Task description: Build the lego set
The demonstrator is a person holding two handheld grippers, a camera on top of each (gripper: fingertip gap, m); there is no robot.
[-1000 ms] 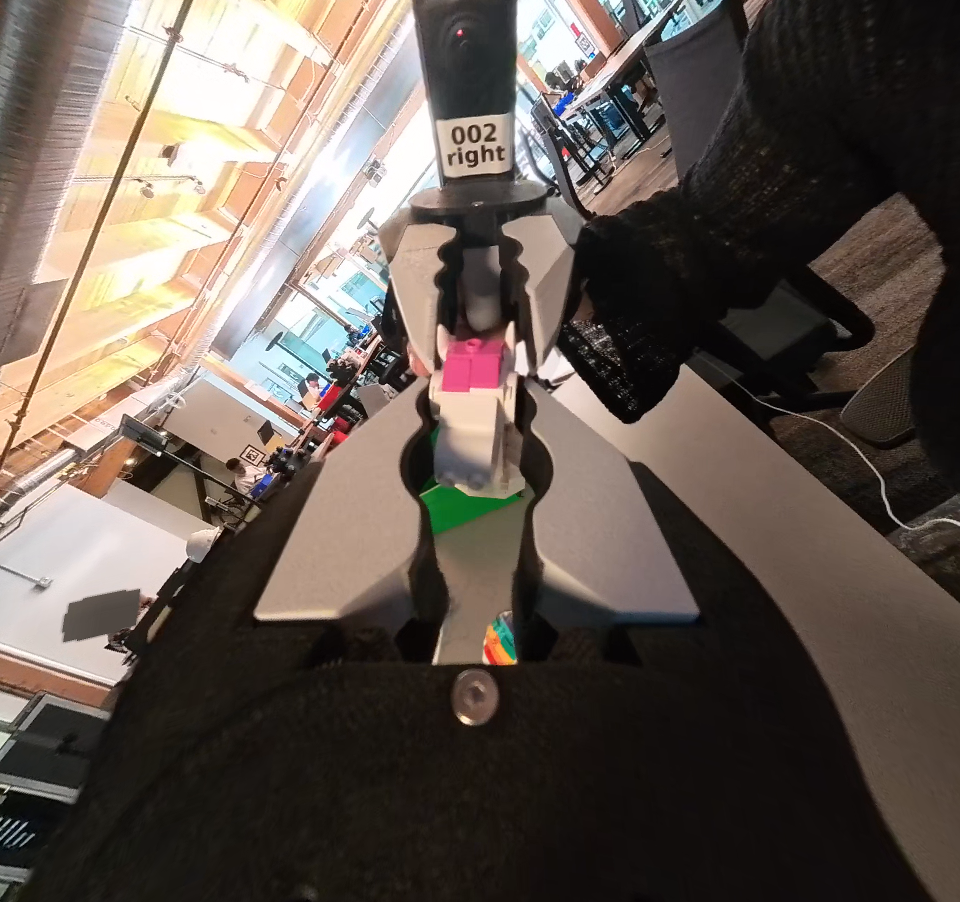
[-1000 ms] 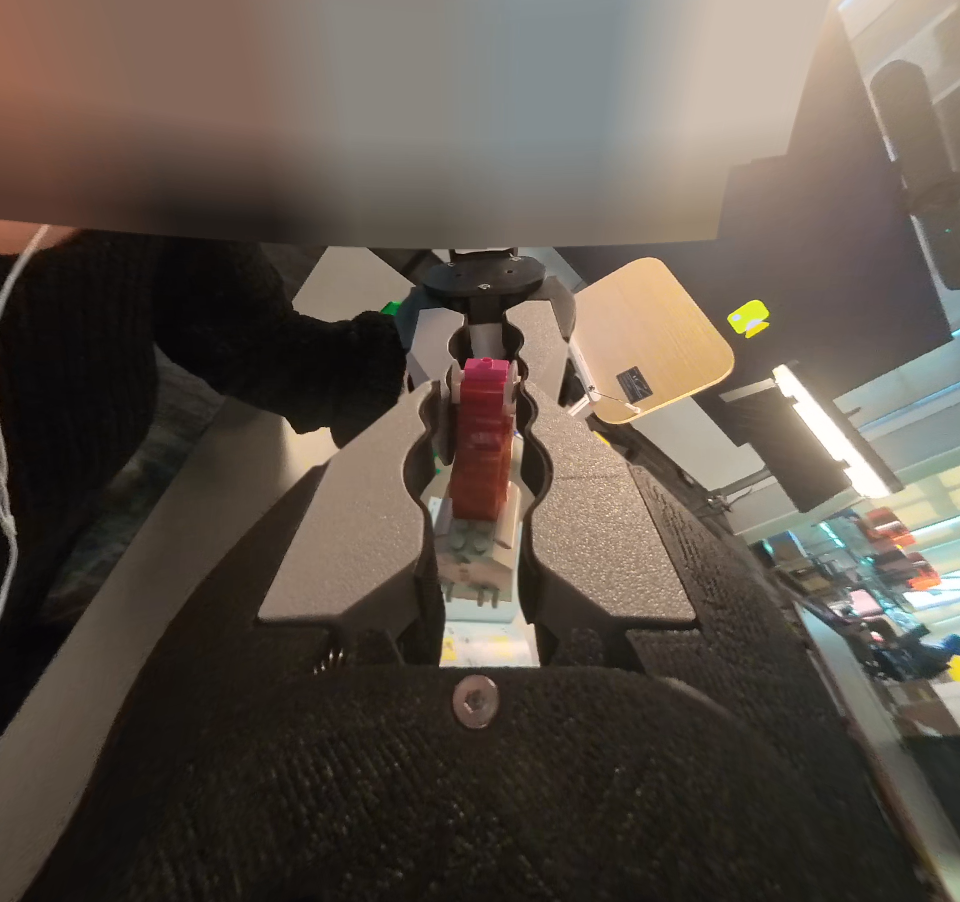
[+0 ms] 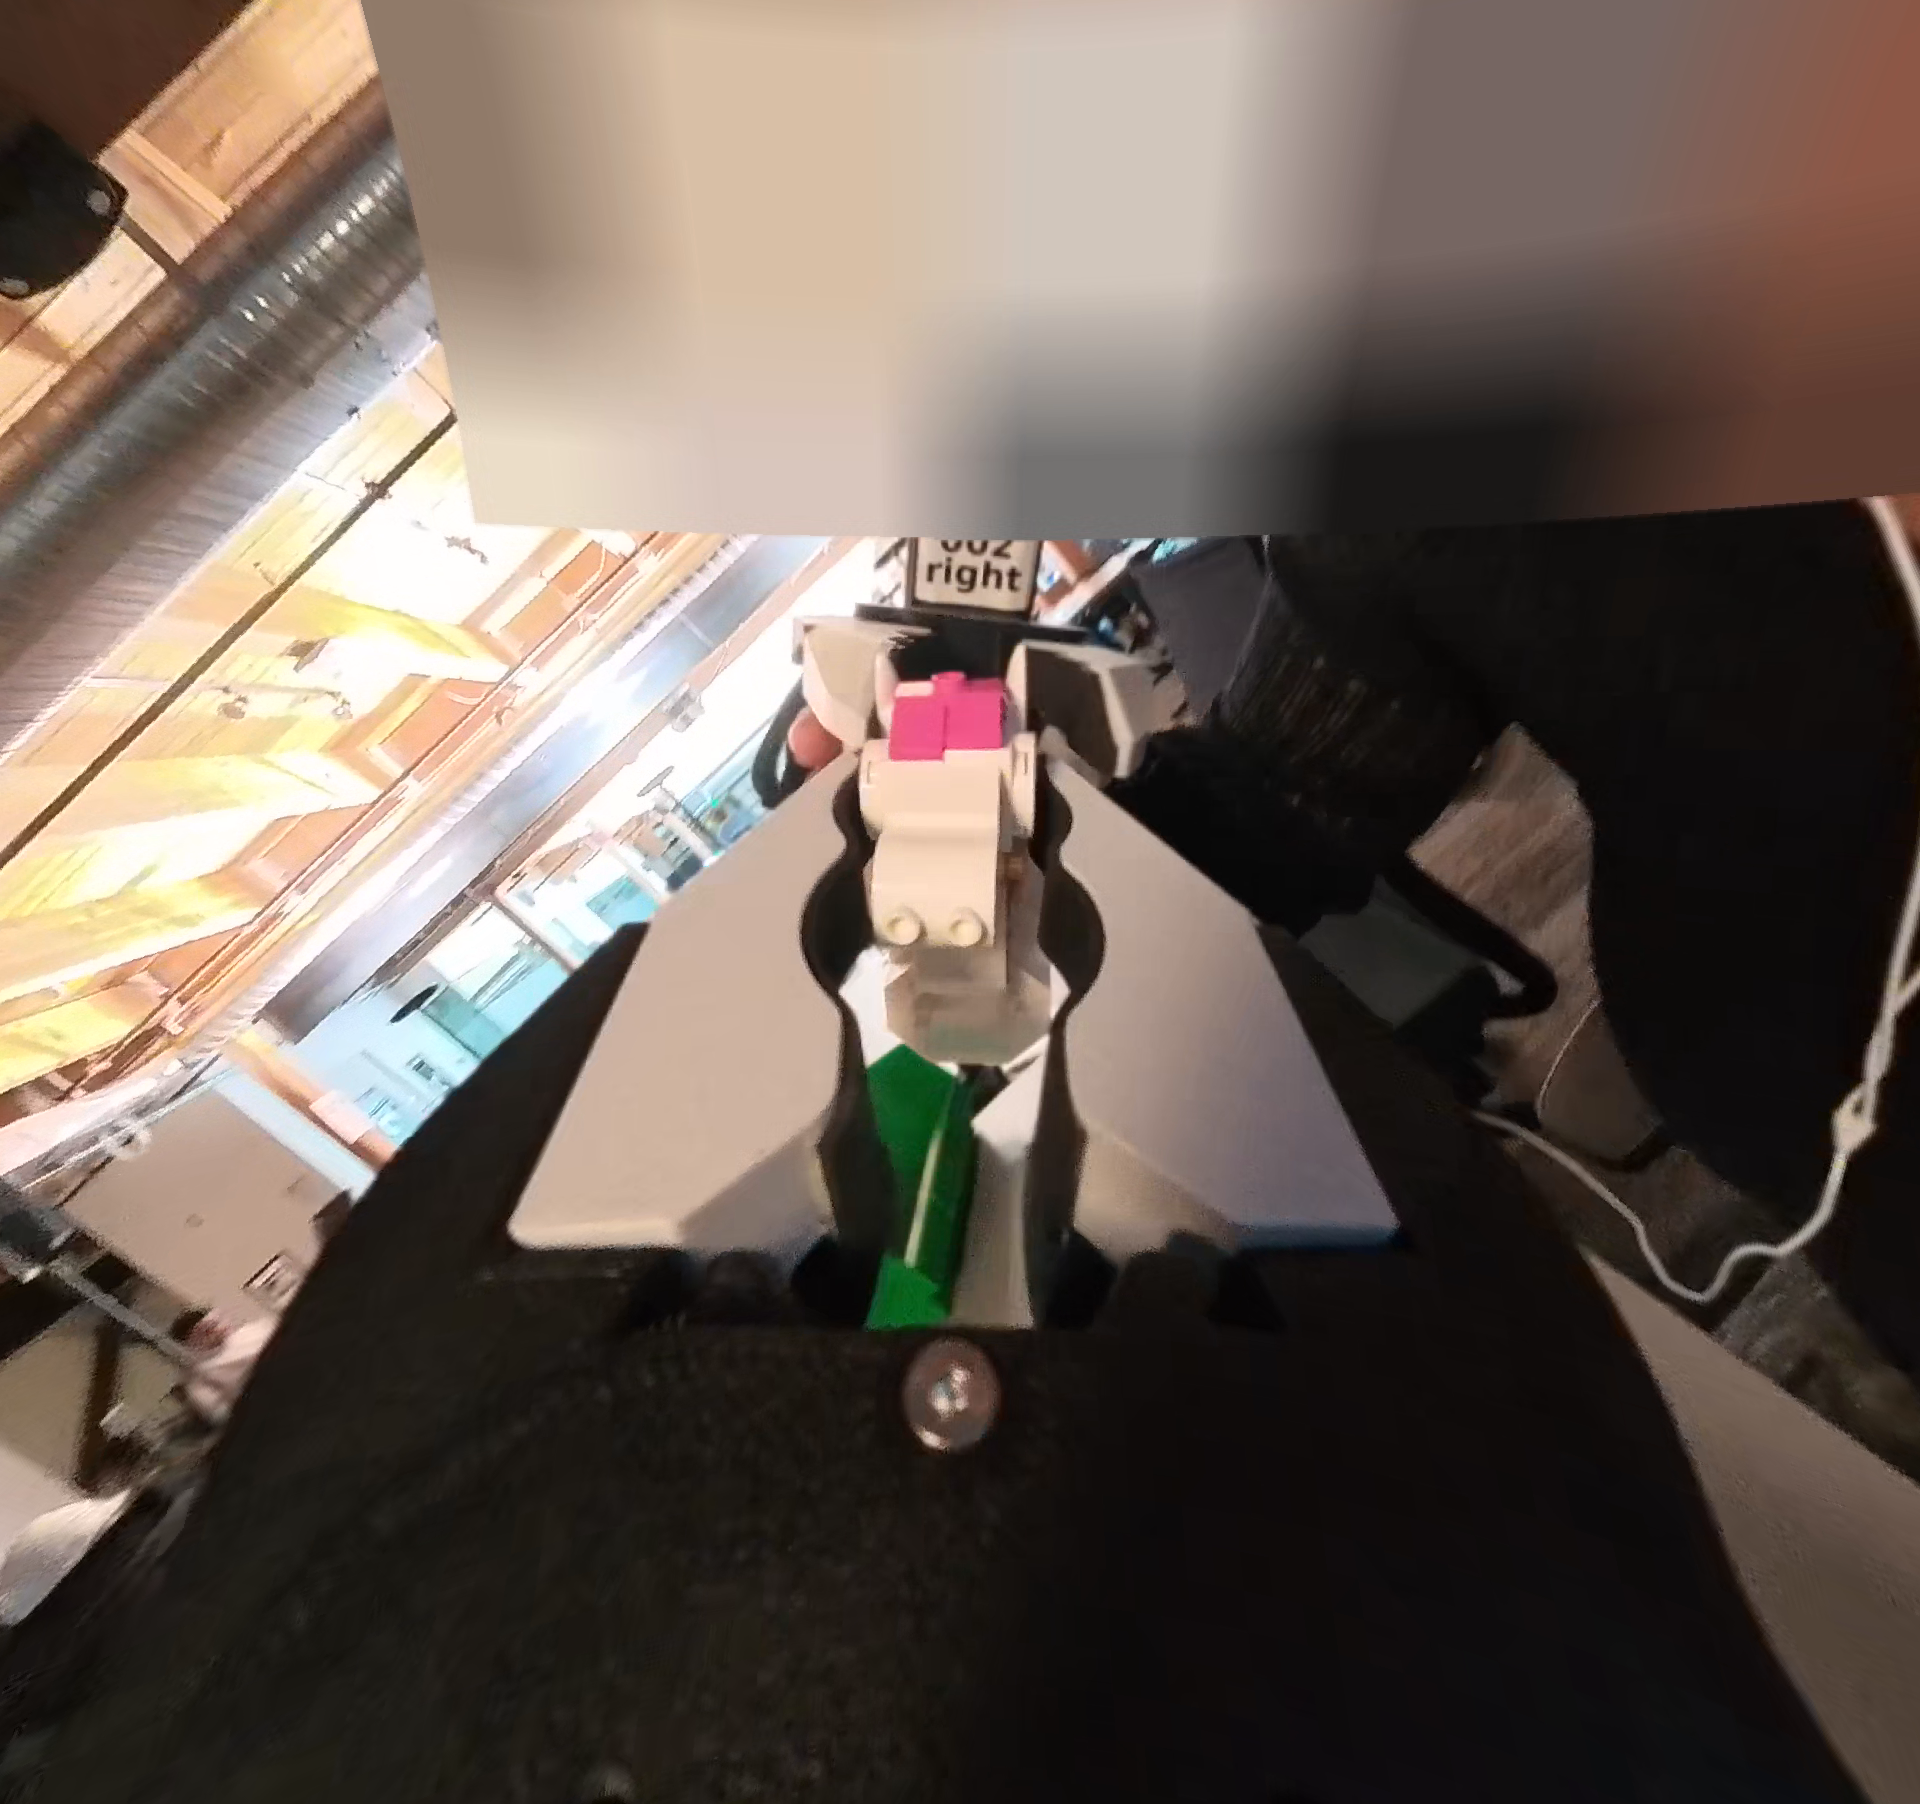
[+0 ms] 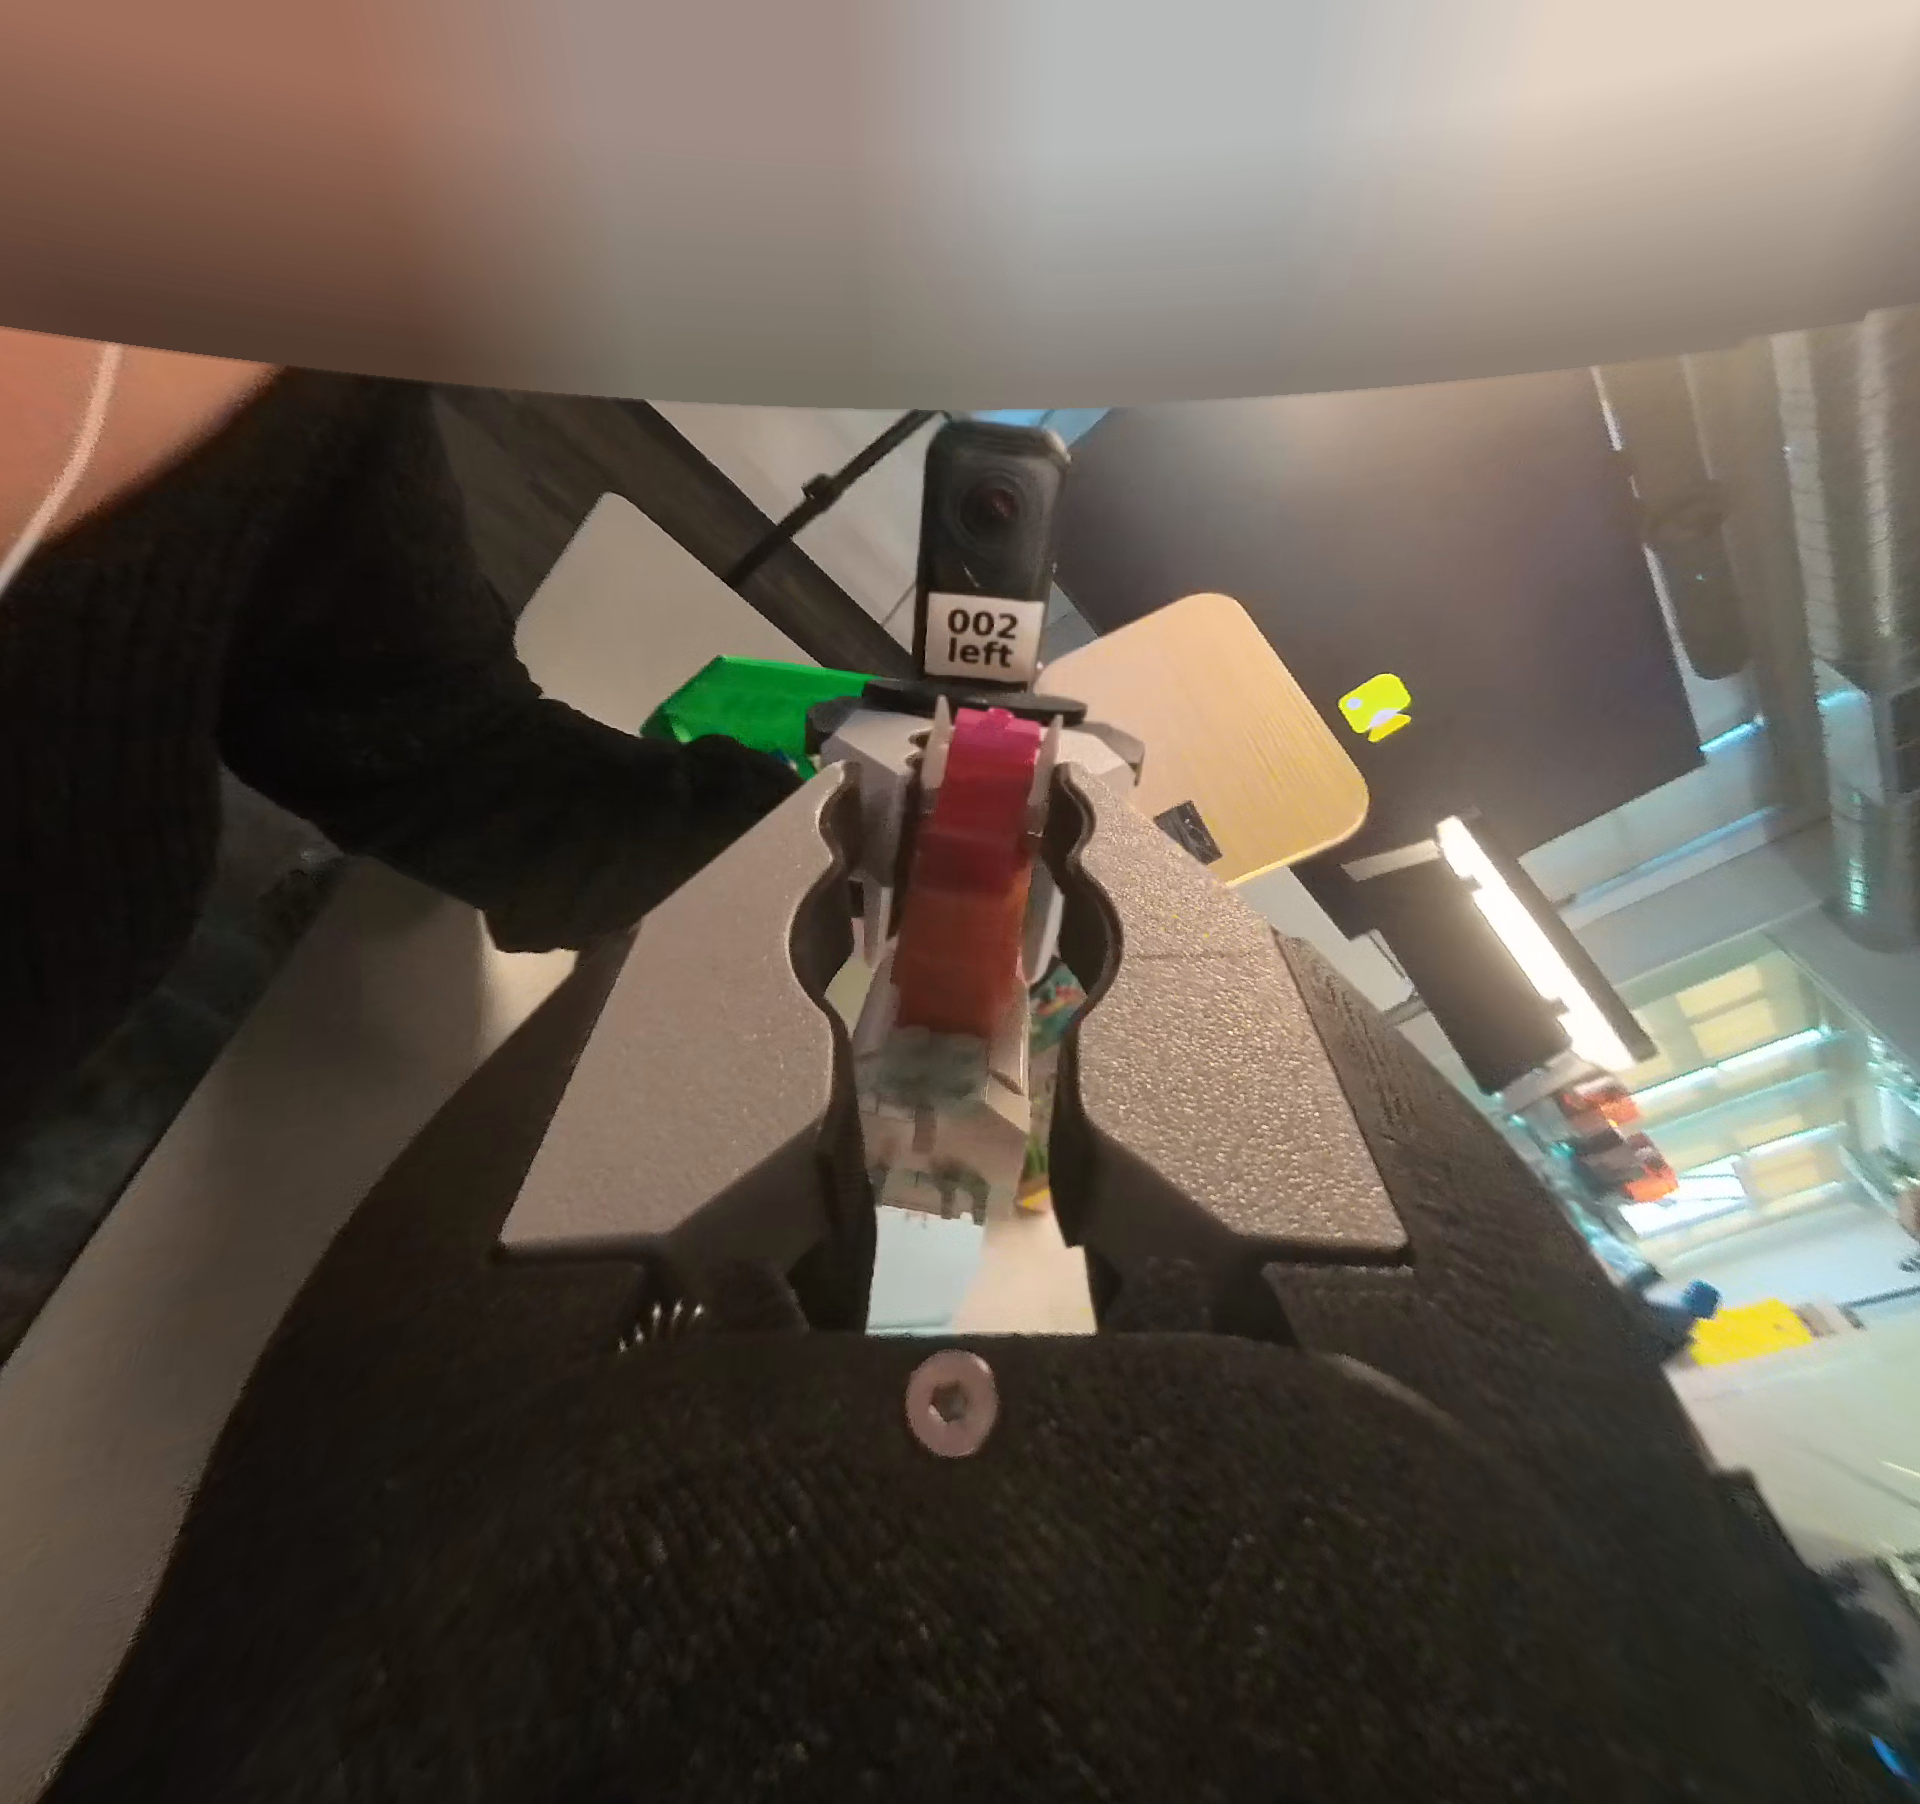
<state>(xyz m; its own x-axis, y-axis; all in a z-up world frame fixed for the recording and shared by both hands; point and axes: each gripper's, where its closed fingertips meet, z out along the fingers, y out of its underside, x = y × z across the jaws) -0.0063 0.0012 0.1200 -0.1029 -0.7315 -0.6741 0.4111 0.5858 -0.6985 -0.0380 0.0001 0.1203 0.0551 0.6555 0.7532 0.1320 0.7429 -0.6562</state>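
The two claws face each other tip to tip, and the small lego build (image 3: 951, 881) hangs between them, lifted off the pale counter (image 3: 1787, 1505). In the left wrist view the left claw (image 3: 945, 871) is closed narrow on the white end of the build, studs facing the camera, with a pink brick (image 3: 951, 724) at the far end where the right claw (image 3: 935, 684) meets it. In the right wrist view the right claw (image 4: 956, 871) is likewise drawn in on the same build (image 4: 961, 975) — a run of pink-to-red bricks on top, white pieces nearest the lens.

The build's long axis runs straight along both claws' fingers, from one claw to the other, so neither is nearer; each holds one end. Any press or pull would, I judge, go along that shared line, and a sideways twist risks snapping the stack apart.

A green piece (image 3: 914, 1193) lies below on the counter, apart from the build.
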